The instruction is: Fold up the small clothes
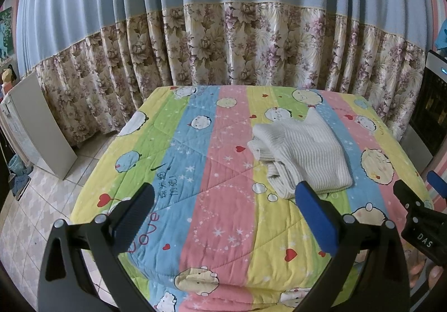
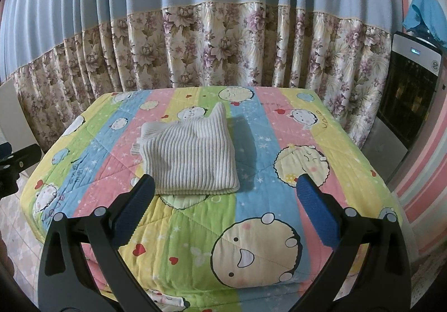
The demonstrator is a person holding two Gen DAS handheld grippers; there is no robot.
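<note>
The striped cartoon quilt (image 2: 279,242) covers the table, and the cream ribbed garment (image 2: 190,155) lies folded near its middle. Both the left gripper (image 1: 223,214) and right gripper (image 2: 223,208) hang released and empty. To finish well, I would tuck the loose layers at its left edge (image 1: 268,161) under squarely.

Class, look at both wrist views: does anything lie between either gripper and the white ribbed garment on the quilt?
Nothing visible does. Only bare striped quilt separates the right gripper and left gripper from the folded white ribbed garment. Both sets of jaws are open and empty.
</note>
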